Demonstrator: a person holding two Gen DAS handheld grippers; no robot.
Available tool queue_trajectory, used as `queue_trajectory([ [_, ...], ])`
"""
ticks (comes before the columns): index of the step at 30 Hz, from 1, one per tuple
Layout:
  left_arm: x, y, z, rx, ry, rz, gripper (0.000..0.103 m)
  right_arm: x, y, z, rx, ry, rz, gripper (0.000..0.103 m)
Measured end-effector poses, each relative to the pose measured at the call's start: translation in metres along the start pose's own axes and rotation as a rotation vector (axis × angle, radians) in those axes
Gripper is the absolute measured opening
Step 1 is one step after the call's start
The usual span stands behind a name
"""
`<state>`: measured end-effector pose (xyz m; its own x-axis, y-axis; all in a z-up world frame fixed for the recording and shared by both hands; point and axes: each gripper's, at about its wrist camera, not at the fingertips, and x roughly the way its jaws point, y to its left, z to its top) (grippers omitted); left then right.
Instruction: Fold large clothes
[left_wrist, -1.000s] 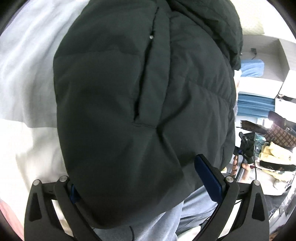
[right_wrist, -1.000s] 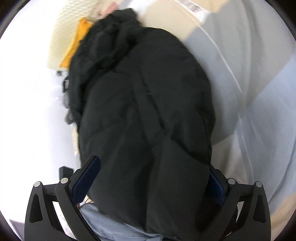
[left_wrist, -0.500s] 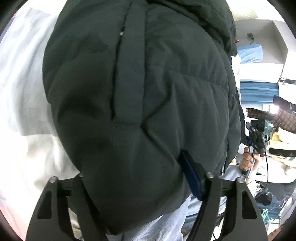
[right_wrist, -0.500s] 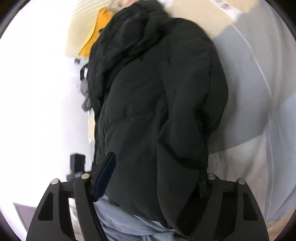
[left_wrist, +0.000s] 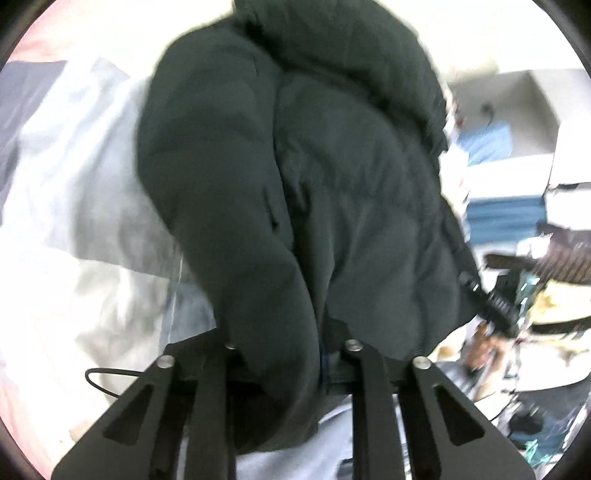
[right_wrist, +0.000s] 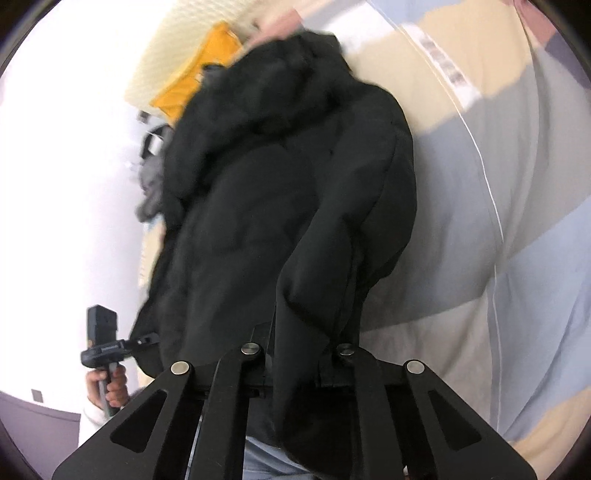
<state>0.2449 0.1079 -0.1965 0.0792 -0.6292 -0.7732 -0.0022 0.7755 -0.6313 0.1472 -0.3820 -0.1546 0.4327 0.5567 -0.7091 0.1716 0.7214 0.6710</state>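
A dark puffy hooded jacket (left_wrist: 332, 184) lies on a bed and fills both views. In the left wrist view my left gripper (left_wrist: 291, 347) has its jaws closing on a bunched fold of the jacket's near hem, which the pads pinch. In the right wrist view the jacket (right_wrist: 288, 221) runs away from me, and my right gripper (right_wrist: 297, 349) is shut on the other corner of the same hem. Both corners hang lifted off the bed. Each view shows the other hand-held gripper and the hand on it at the jacket's side, the hand (left_wrist: 480, 347) here and the hand (right_wrist: 110, 387) there.
The bed cover (left_wrist: 74, 184) is pale grey and white; in the right wrist view the cover (right_wrist: 517, 221) has grey, beige and blue patches. Shelves with blue folded cloth (left_wrist: 491, 140) and clutter stand right. A yellow item (right_wrist: 199, 85) lies beyond the hood. A black cable (left_wrist: 99, 380) lies near left.
Both grippers went from wide open around the jacket's hem to pinched on it. Both have risen, and the hem has lifted and bunched into folds.
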Motion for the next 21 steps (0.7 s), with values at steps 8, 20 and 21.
queue_trajectory([
  [8, -0.081, -0.018, -0.004, -0.001, -0.226, -0.145, 0.005, -0.082, 0.041, 0.022, -0.099, -0.142, 0.044, 0.005],
  [20, -0.182, -0.034, -0.055, 0.015, -0.367, -0.333, 0.003, -0.197, 0.078, -0.019, -0.199, -0.273, 0.144, 0.004],
  [21, -0.188, -0.034, -0.060, 0.016, -0.365, -0.330, 0.003, -0.202, 0.078, -0.026, -0.202, -0.275, 0.147, 0.004],
])
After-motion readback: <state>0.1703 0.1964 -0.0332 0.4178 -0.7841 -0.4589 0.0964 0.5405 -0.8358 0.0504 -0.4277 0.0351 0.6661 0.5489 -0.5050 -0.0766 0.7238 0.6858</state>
